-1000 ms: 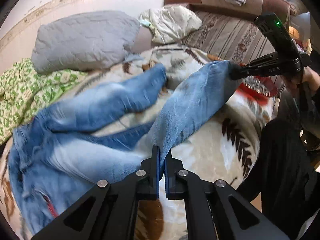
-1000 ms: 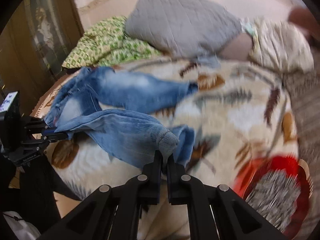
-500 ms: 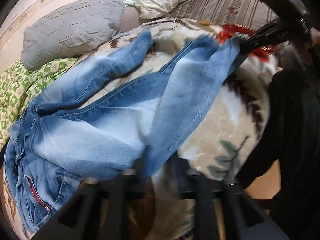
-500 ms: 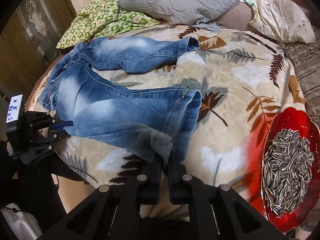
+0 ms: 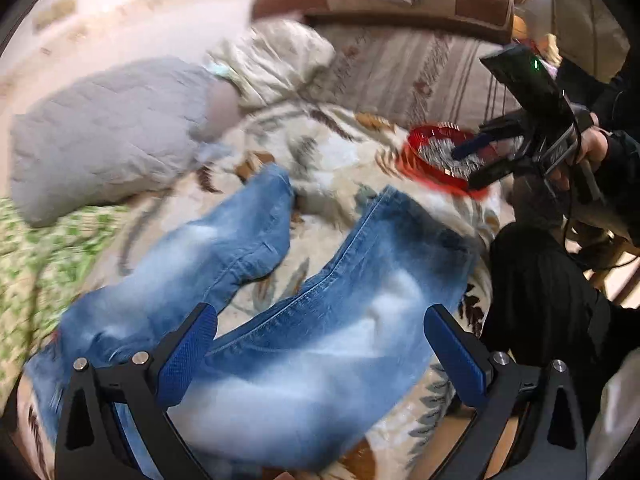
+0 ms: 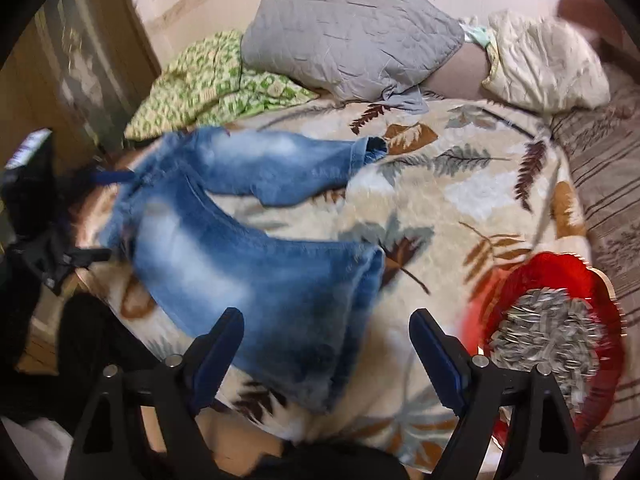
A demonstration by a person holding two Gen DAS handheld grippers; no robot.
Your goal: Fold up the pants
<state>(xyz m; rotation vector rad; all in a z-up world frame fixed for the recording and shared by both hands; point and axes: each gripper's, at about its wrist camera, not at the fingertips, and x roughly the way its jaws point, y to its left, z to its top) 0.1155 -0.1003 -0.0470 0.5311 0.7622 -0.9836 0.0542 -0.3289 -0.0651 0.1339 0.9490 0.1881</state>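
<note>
Blue faded jeans (image 5: 320, 320) lie spread on a leaf-patterned blanket, both legs apart; they also show in the right wrist view (image 6: 248, 256). My left gripper (image 5: 320, 344) is open and empty above the near leg by the waist end. My right gripper (image 6: 326, 344) is open and empty above the near leg's hem. The right gripper also shows in the left wrist view (image 5: 484, 160), open over the red dish. The left gripper appears in the right wrist view (image 6: 96, 216) at the jeans' waist.
A red dish of sunflower seeds (image 6: 556, 336) sits on the blanket (image 6: 460, 184) near the bed's right edge. A grey pillow (image 6: 344, 36), a cream pillow (image 6: 540, 60) and a green patterned cloth (image 6: 208, 84) lie at the back. A striped sofa back (image 5: 420, 68) is beyond.
Both grippers were shut on the near jeans leg and pulled it out flat. Both have now opened and let go; the leg lies on the blanket.
</note>
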